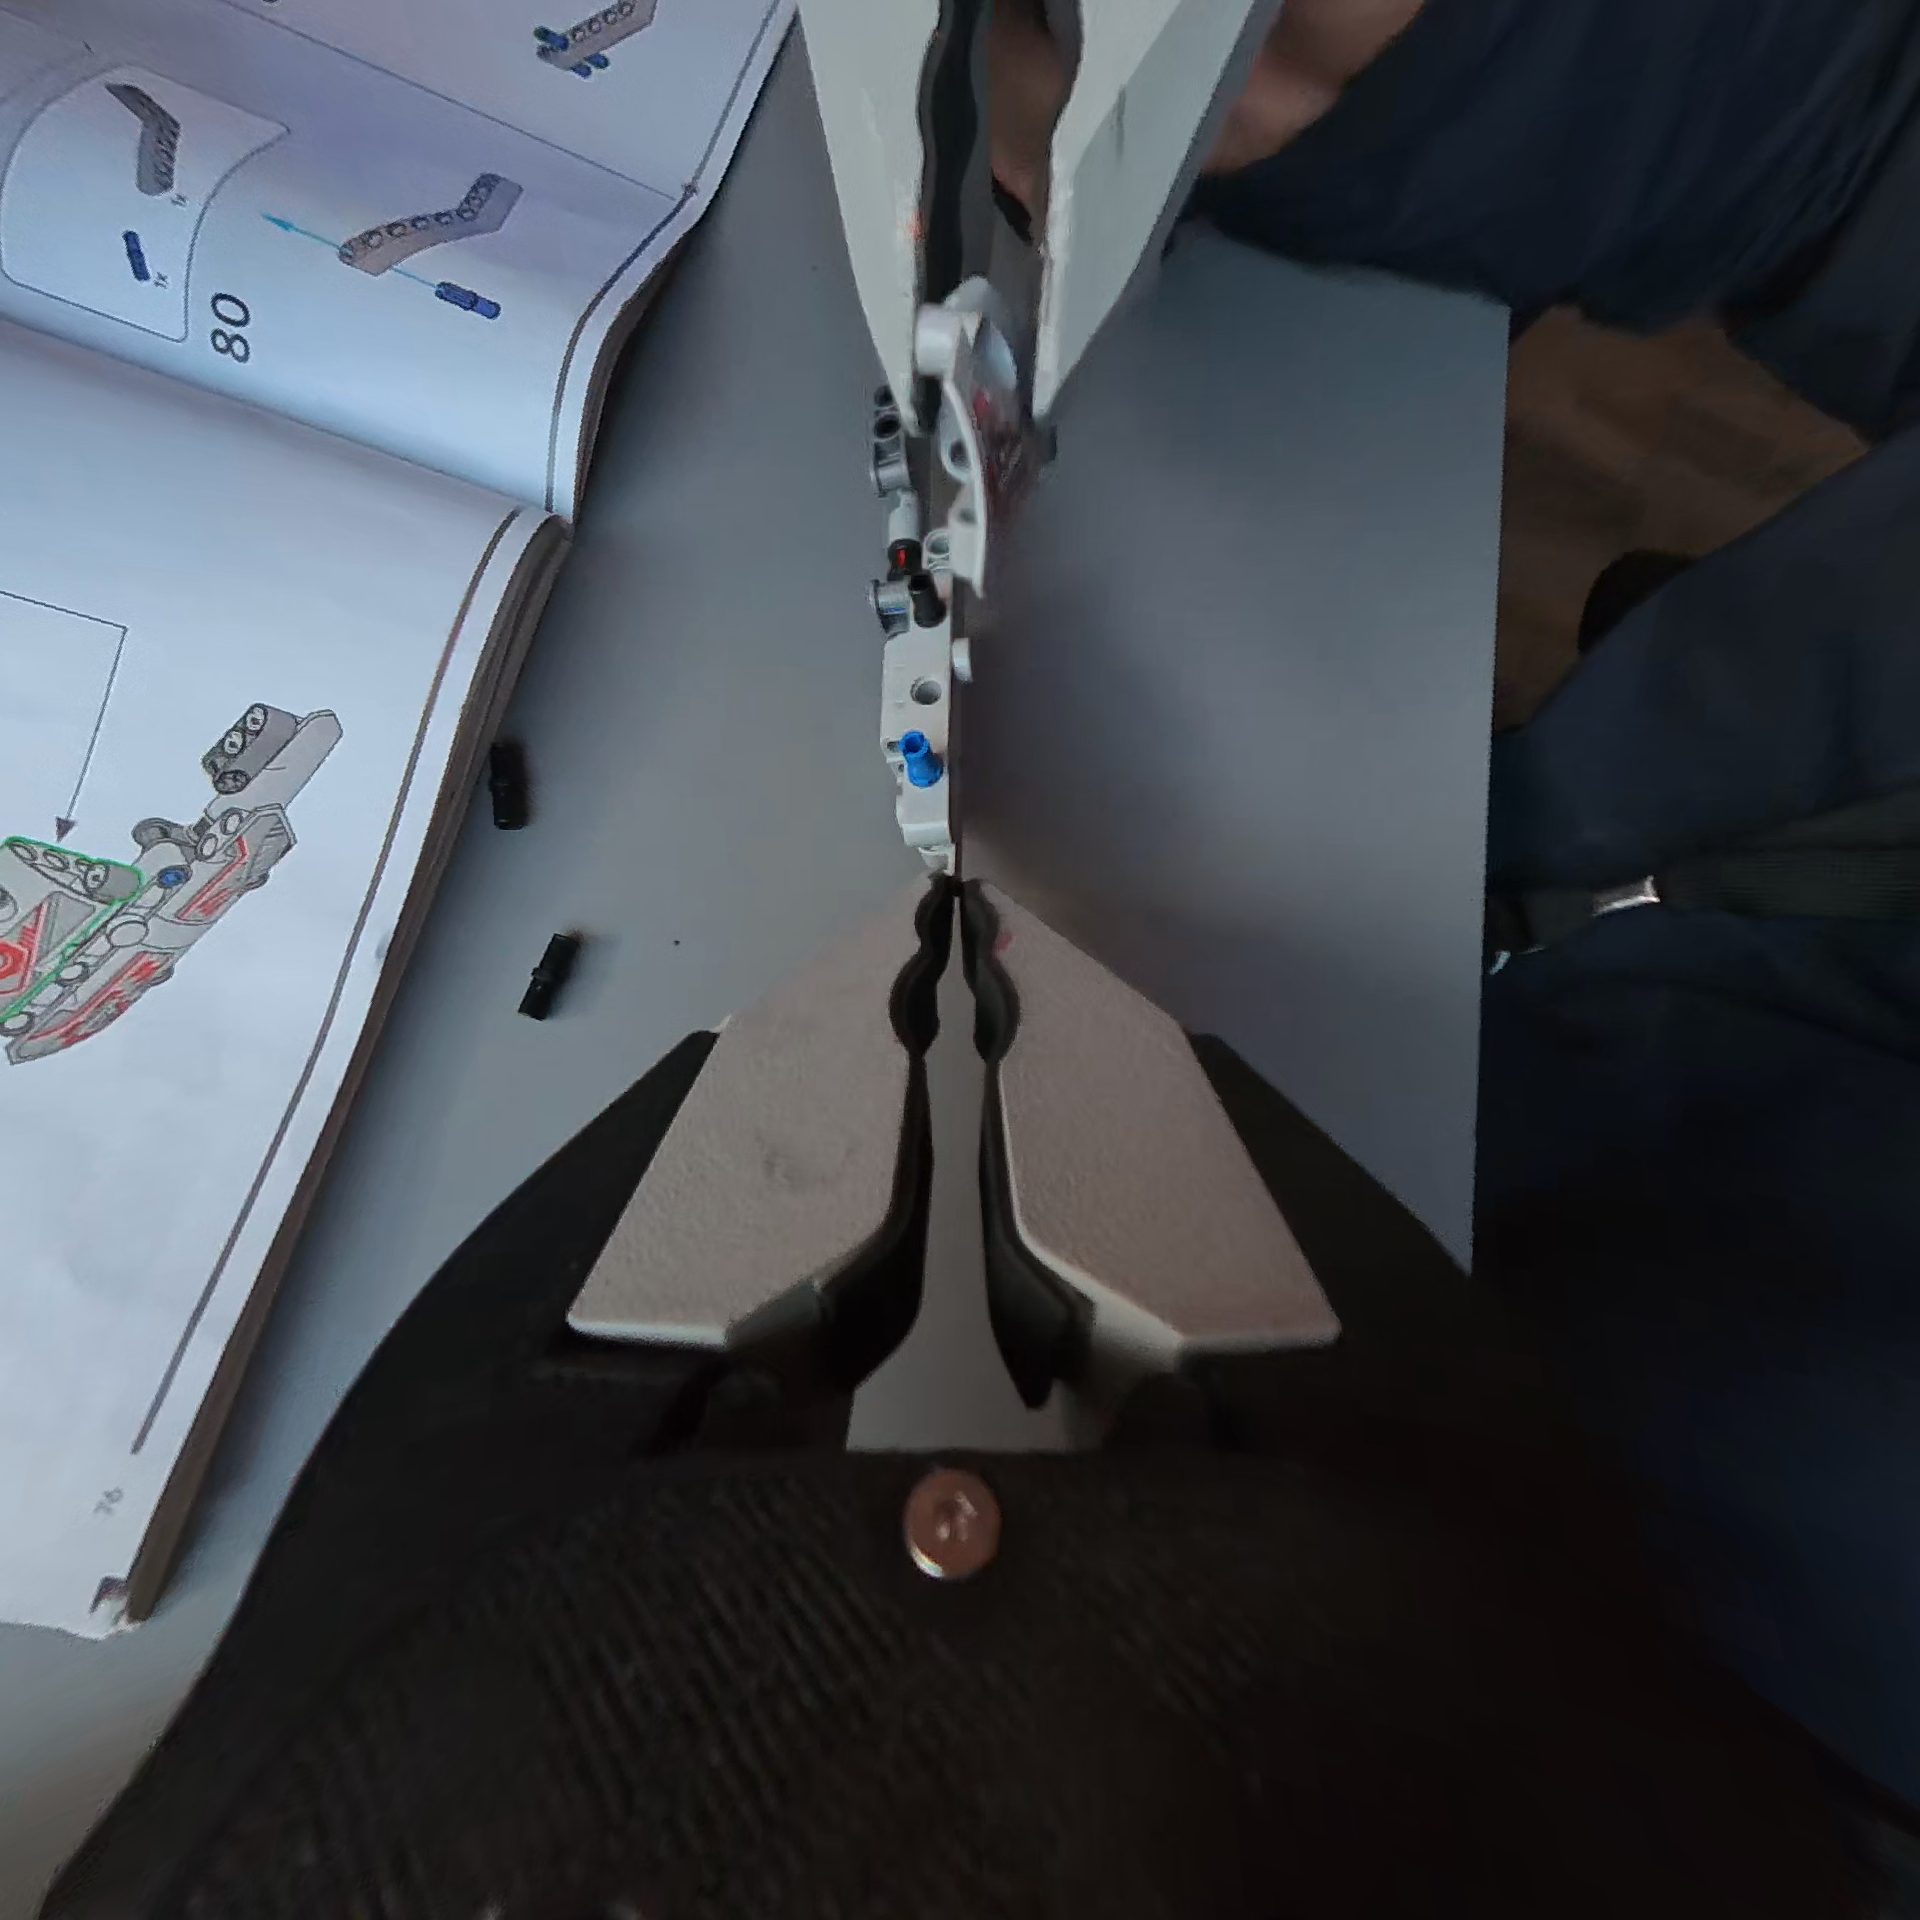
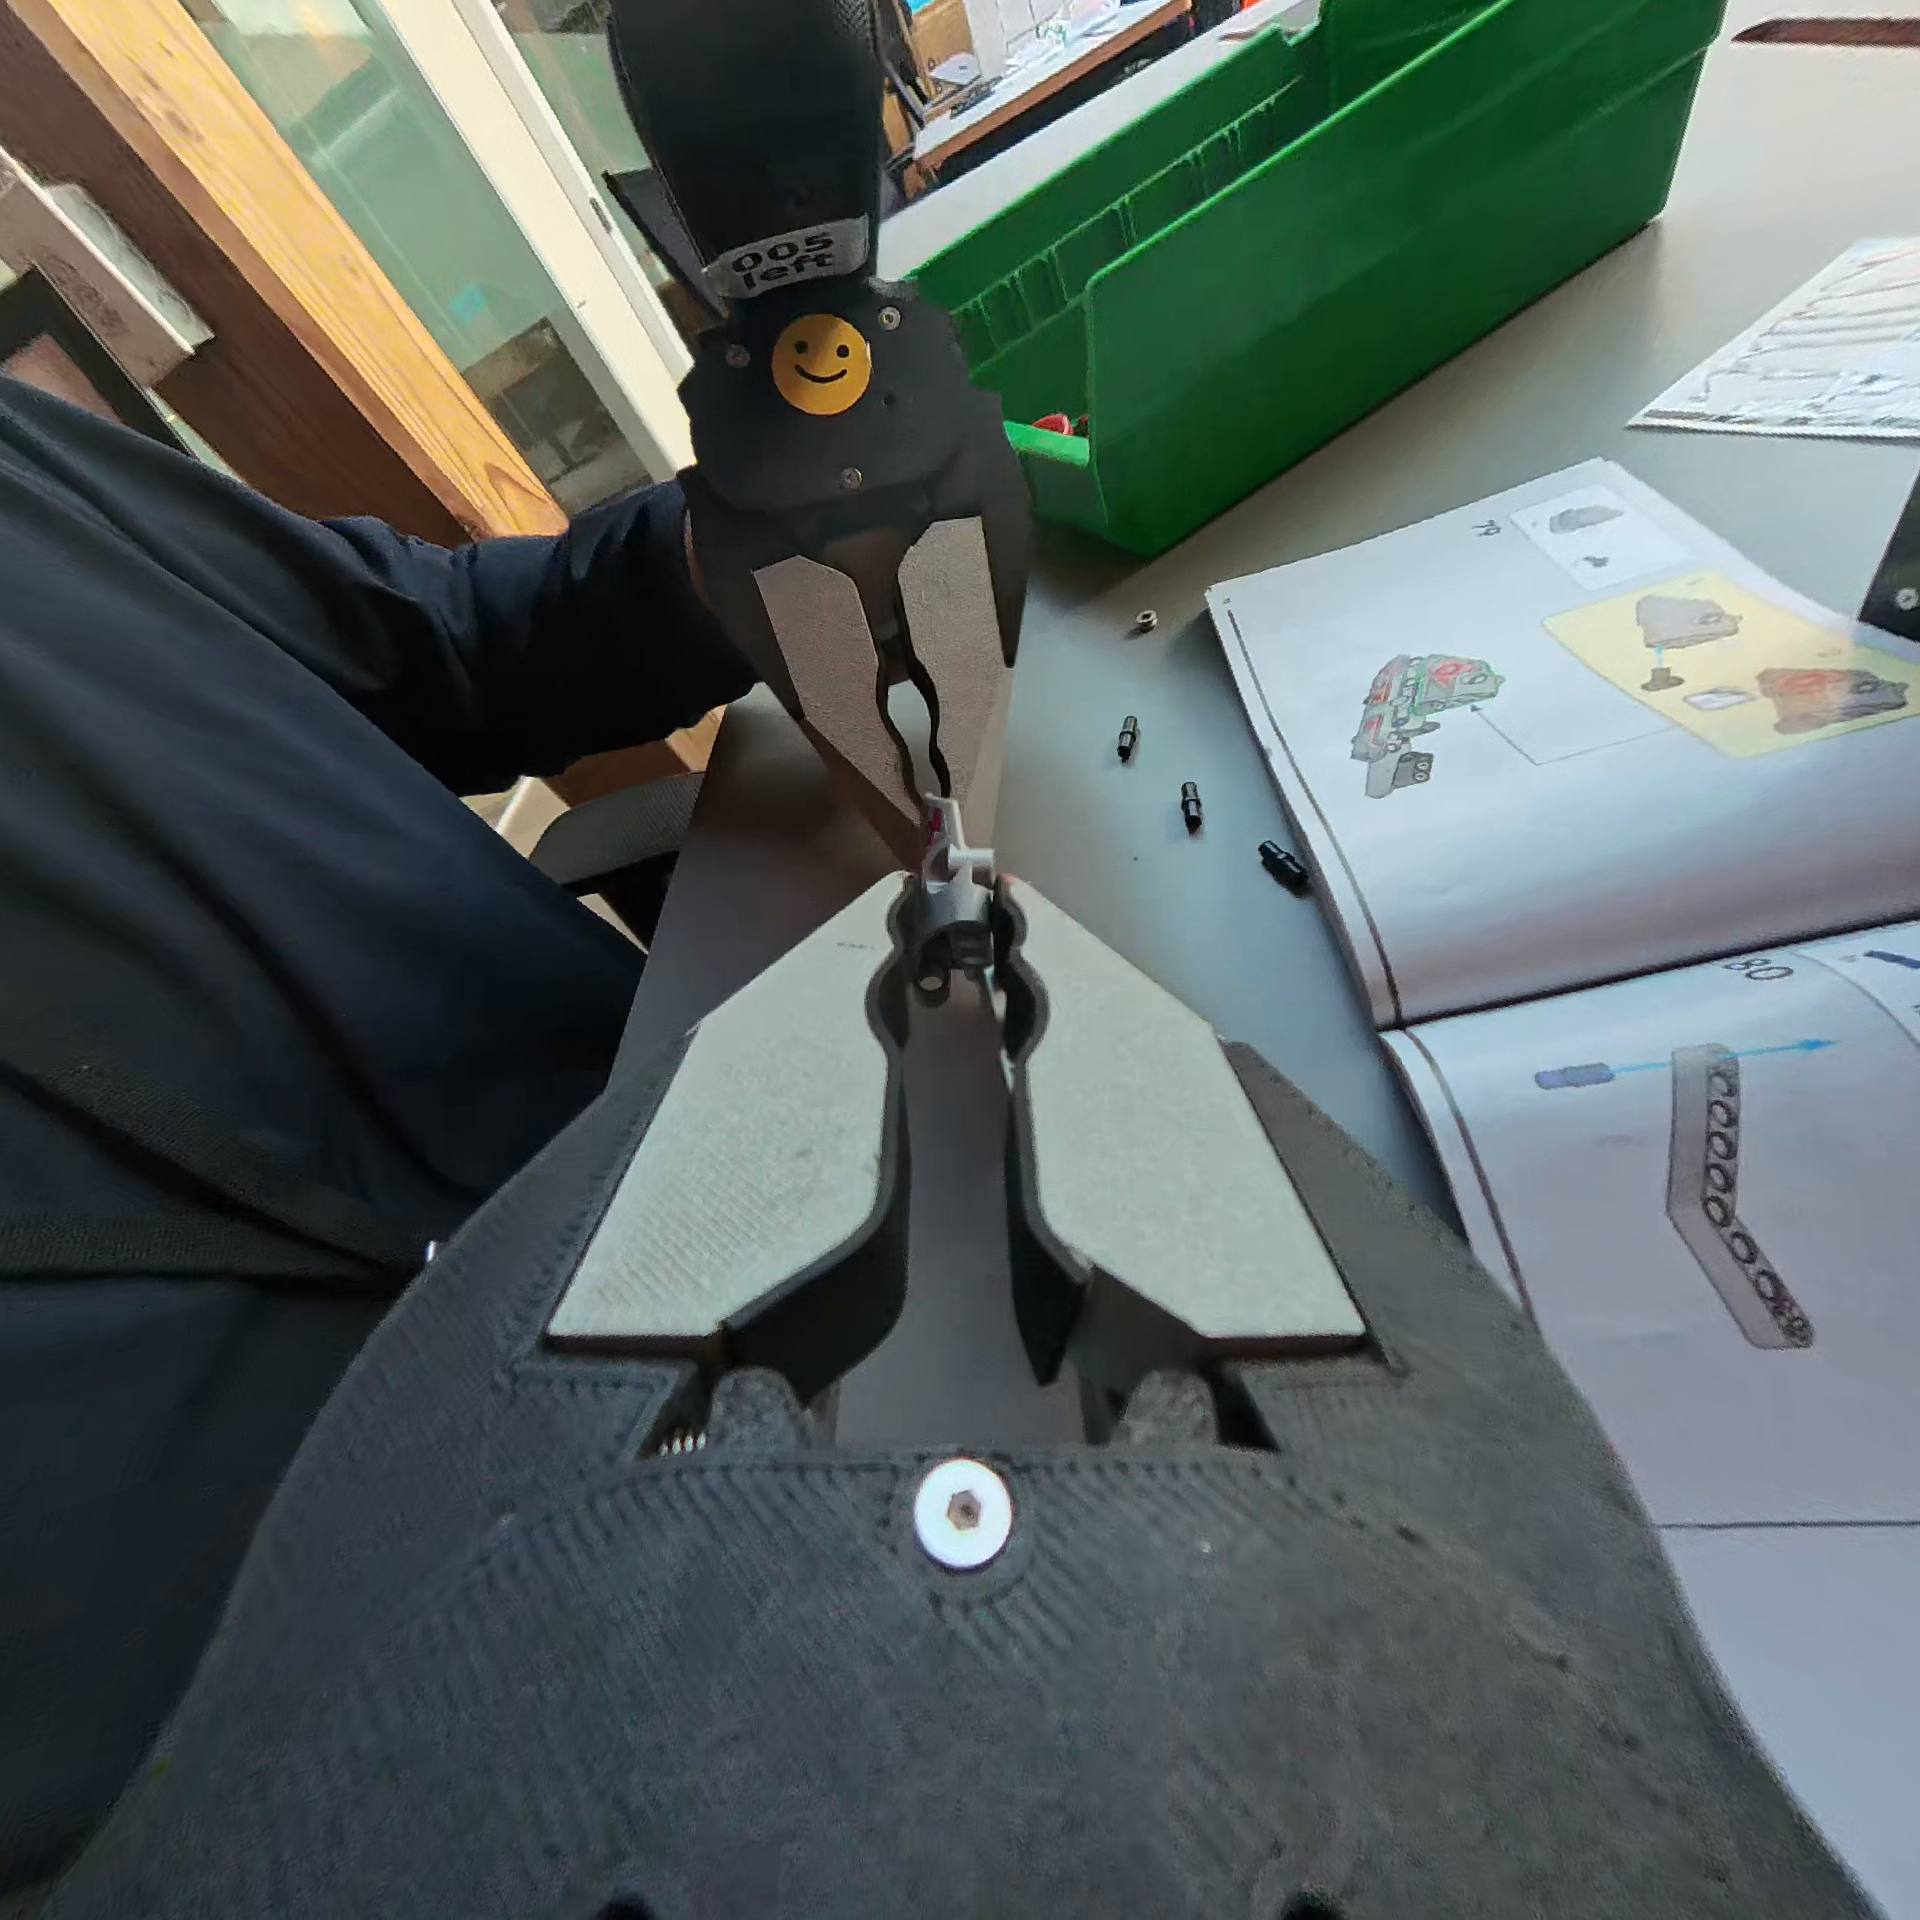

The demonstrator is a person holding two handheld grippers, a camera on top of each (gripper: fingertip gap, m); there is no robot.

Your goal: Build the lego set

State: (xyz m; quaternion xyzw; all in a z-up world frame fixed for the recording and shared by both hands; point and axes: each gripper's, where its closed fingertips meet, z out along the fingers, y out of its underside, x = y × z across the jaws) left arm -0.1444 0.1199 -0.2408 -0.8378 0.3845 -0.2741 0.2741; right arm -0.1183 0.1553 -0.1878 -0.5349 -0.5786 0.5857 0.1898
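A slim white and grey lego assembly (image 1: 920, 717) with a blue pin (image 1: 916, 750) in its side hangs above the grey table (image 1: 1247, 623), held between both grippers. My left gripper (image 1: 951, 888) is shut on its near end. My right gripper (image 1: 977, 395) comes in from the top and grips the far end with the curved white panel. In the right wrist view my right gripper (image 2: 948, 914) is shut on the grey part of the assembly (image 2: 951, 920). There the left gripper (image 2: 932, 802) pinches the white tip from the far side.
An open instruction booklet (image 1: 260, 520) lies on the left, and it also shows in the right wrist view (image 2: 1558, 831). Loose black pins (image 1: 507, 784) (image 1: 548, 974) (image 2: 1191, 805) lie beside it. A green bin (image 2: 1299, 260) stands behind. A person's dark sleeve (image 2: 416, 623) and the table edge (image 1: 1486, 727) are close. There is about 7 cm between the tips of the two grippers.
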